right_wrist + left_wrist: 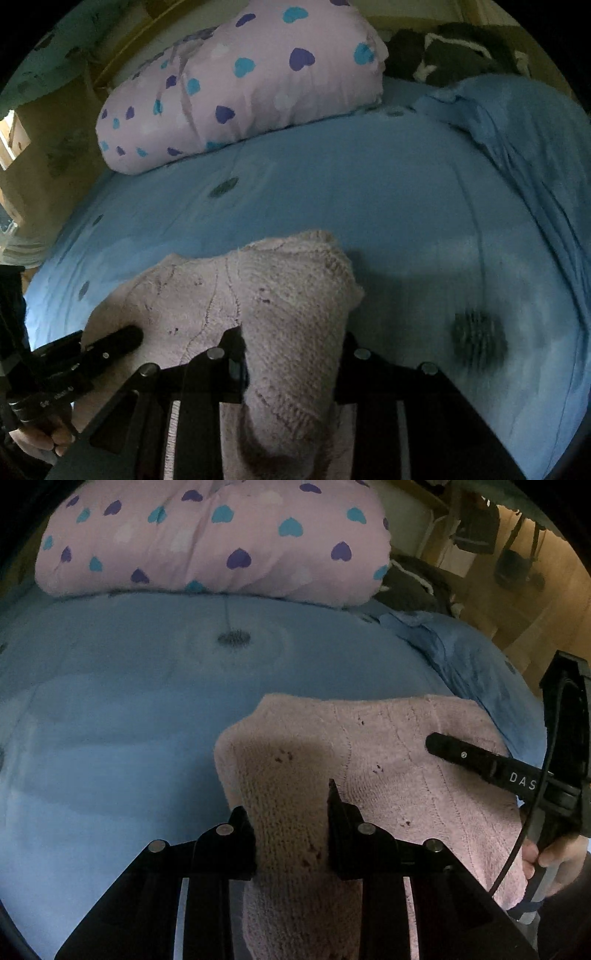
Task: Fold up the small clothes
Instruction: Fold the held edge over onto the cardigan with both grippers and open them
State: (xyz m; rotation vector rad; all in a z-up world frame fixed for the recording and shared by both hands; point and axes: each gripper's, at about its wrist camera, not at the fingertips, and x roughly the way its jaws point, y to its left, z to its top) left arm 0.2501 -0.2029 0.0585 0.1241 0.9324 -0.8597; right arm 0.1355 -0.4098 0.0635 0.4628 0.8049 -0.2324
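Over blue bed (129, 709), both grippers pinching pink knit (406, 746)

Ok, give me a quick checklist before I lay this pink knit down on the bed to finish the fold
1. Left gripper shut on the pink knit garment: ok.
2. Right gripper clamped on its own bunch of knit: ok.
3. Blue bed cover ahead bare and fairly smooth: ok.
4. Heart-print pillow lies well beyond the garment, out of the way: ok.
5. Garment edges lined up between the two grips: cannot tell; the fabric is bunched.
6. Hem hanging below the grippers: cannot tell, out of view.
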